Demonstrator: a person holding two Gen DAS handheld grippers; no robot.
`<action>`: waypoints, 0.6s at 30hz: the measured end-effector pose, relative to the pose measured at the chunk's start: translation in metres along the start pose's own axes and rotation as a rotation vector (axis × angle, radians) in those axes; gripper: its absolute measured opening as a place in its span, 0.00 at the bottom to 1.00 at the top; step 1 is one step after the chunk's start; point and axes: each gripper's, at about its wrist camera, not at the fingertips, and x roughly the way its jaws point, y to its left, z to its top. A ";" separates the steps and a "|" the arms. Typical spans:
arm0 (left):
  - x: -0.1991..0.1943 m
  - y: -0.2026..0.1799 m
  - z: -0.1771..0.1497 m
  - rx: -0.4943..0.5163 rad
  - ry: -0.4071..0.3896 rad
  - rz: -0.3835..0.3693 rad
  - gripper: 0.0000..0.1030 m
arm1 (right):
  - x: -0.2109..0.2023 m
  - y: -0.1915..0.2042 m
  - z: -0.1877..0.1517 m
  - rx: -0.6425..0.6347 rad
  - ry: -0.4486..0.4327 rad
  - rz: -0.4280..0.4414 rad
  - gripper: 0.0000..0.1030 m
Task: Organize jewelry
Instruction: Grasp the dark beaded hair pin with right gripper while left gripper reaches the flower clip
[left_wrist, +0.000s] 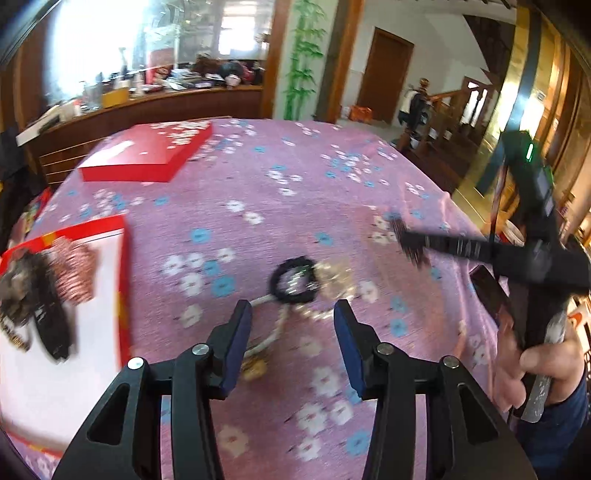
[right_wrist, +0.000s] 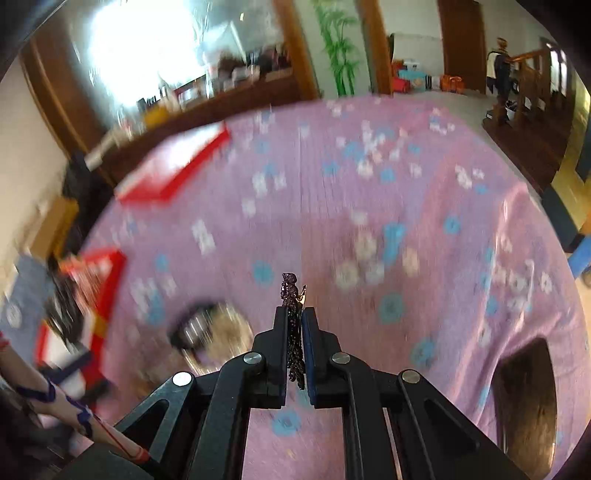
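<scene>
My left gripper (left_wrist: 291, 317) is open and empty, just above a pile of jewelry: a black beaded ring (left_wrist: 293, 280), a gold piece (left_wrist: 338, 278) and a white cord (left_wrist: 275, 325) on the pink floral cloth (left_wrist: 258, 206). My right gripper (right_wrist: 294, 314) is shut on a dark sparkly jewelry piece (right_wrist: 293, 295) that sticks out past its fingertips; it also shows at the right in the left wrist view (left_wrist: 410, 240). An open red-rimmed white box (left_wrist: 55, 362) at left holds dark and pink jewelry (left_wrist: 70, 269). The same pile shows blurred in the right wrist view (right_wrist: 207, 332).
A red box lid (left_wrist: 147, 155) lies at the table's far left. A wooden counter (left_wrist: 166, 103) with clutter stands behind. The table edge drops off at the right, near a wooden stair rail (left_wrist: 436, 110). A dark hollow (right_wrist: 524, 402) shows in the cloth at the near right.
</scene>
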 end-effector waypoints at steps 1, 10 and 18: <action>0.008 -0.006 0.004 0.011 0.015 -0.004 0.43 | -0.003 -0.003 0.006 0.014 -0.030 0.008 0.07; 0.082 -0.054 0.014 0.100 0.100 0.044 0.43 | 0.003 -0.043 0.007 0.154 -0.111 0.119 0.08; 0.107 -0.054 0.015 0.079 0.068 0.063 0.32 | 0.005 -0.038 0.008 0.163 -0.092 0.159 0.08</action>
